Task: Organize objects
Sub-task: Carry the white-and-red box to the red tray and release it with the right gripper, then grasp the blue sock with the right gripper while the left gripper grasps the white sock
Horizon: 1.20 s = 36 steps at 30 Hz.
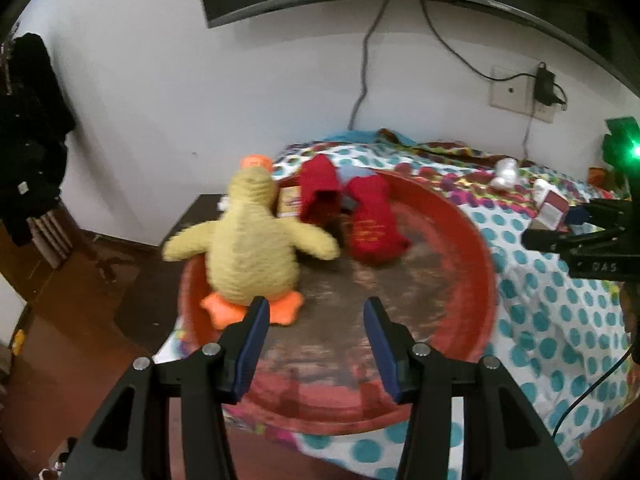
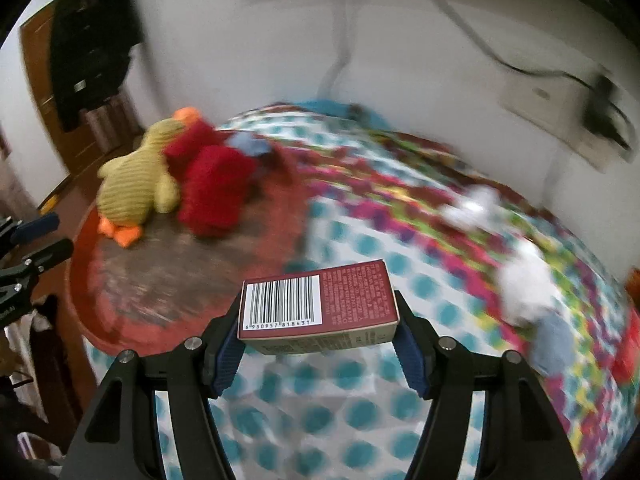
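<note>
Box: a small maroon carton [image 2: 318, 306] with a barcode on its upper face, low in the middle of the right wrist view, lifted clear of the bed [image 2: 360, 420].
Right tool: the right tool [image 2: 320, 344] is clamped on the box, one blue pad on each short end, the long side lying across the gap.
How the box handles: I'd judge it light and stiff, thin card that would dent under a hard squeeze. The glossy faces look a bit slick, so the end-to-end hold seems right. Its front edge tips slightly down, so a quick swing could let it pivot between the pads.
Left tool: the left tool [image 1: 316, 308] stands apart with nothing between its pads, low in the middle of the left wrist view, over the near part of the tray.
Tray: a big round red tray [image 1: 472, 240] on the spotted bedcover, in the centre of the left view; its middle is bare.
Already in the tray: a yellow plush duck [image 1: 248, 248] lying on the tray's left side, two red stockings [image 1: 372, 228] just right of it, and a small box [image 1: 289, 202] behind them.
Soft things: the duck and stockings would squash and sag; take them by the body, not a flap.
Left on the bed: white items [image 1: 506, 172] towards the upper right, too blurred to name.
Likely drop spot: the tray's bare centre.
</note>
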Tool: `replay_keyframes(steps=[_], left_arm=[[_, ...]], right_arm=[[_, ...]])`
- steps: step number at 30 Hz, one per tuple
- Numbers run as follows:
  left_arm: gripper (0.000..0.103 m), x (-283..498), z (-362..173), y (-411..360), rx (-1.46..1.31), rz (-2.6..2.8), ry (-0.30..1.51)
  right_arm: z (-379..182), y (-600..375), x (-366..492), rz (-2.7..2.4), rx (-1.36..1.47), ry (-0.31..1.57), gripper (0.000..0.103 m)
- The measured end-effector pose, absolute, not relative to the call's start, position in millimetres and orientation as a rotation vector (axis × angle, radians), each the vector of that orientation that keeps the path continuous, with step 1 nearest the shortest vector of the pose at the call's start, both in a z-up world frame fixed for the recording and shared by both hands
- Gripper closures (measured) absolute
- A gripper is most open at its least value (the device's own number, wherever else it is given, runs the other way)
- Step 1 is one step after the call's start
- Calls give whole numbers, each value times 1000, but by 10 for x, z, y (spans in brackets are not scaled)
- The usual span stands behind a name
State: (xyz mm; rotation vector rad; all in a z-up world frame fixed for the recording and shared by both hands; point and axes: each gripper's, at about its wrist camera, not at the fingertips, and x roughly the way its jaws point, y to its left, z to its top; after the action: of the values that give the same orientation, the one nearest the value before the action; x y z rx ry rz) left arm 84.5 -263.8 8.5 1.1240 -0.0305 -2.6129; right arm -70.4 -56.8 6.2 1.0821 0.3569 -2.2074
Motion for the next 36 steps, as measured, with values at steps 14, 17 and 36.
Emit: replay_keyframes(steps=[14,17,36], left_arm=[[53,968,-11,-3093,1128,-2551,104],[53,919,-15,-3137,1139,-2569,146],[53,641,1,-2718,1180,-2610,62]], right_arm=[[-344,-1791,-1096,-2130,1123,505,40],[-388,-1912,-1202,-2112,1138,498,40],[-20,-1391,-1090,-2143,1045,435,22]])
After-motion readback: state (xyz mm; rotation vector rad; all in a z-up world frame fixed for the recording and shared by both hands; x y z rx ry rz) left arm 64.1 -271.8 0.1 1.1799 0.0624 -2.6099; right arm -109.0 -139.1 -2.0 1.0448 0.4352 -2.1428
